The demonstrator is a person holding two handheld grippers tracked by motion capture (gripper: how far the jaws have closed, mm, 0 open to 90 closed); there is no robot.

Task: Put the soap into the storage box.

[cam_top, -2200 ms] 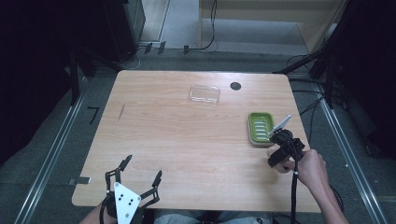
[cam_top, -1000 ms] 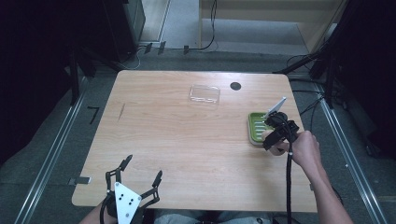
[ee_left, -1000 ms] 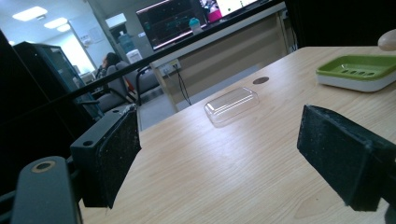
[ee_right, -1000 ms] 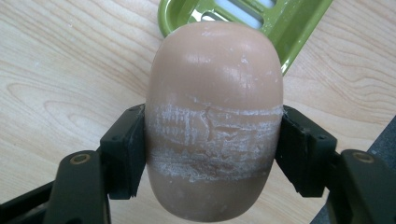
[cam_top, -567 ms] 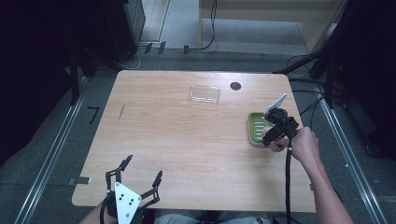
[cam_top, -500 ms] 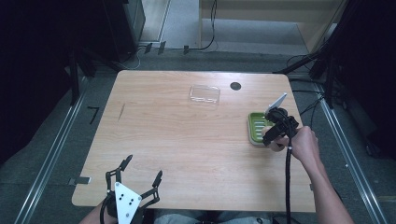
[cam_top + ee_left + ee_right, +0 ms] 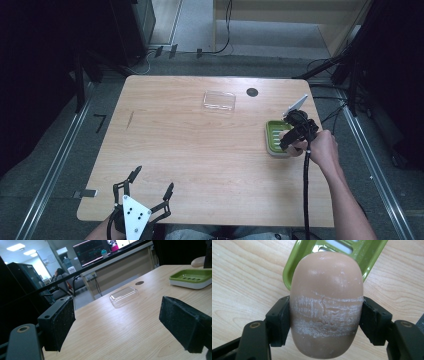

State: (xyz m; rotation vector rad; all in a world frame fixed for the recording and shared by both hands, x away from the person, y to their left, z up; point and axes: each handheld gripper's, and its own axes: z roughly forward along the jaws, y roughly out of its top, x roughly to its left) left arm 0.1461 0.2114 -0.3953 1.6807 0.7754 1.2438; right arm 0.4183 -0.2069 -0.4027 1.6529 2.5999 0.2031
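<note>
Nearest you, at the table's front edge: your left gripper (image 7: 148,187) sits low over the wood, jaws spread wide with nothing between them. In the left gripper view the two black pads (image 7: 58,322) stand well apart, with bare tabletop (image 7: 120,332) showing in the gap.

Mid-table, right side: your right gripper (image 7: 325,322) is clenched on a bar of soap (image 7: 325,307), tan and oval. One pad presses each long side. A whitish, scuffed band runs across the bar at the level of the pads. In the right gripper view the soap is held over the near edge of the green soap dish (image 7: 299,262), and the dish's slotted floor is visible just past the bar's rounded end. Whether the soap touches the dish you cannot tell from these views.

From the high view, your right hand (image 7: 322,150) holds the gripper at the right rim of the soap dish (image 7: 272,137), which has a green tray in a white base and sits near the table's right edge. The cable (image 7: 306,195) trails back along your forearm toward the front edge.

Farther on: a clear plastic lid (image 7: 219,100) lies flat on the wood, near the back edge and well apart from the dish. Just to its right, a small round black grommet (image 7: 252,92) sits in the tabletop.
</note>
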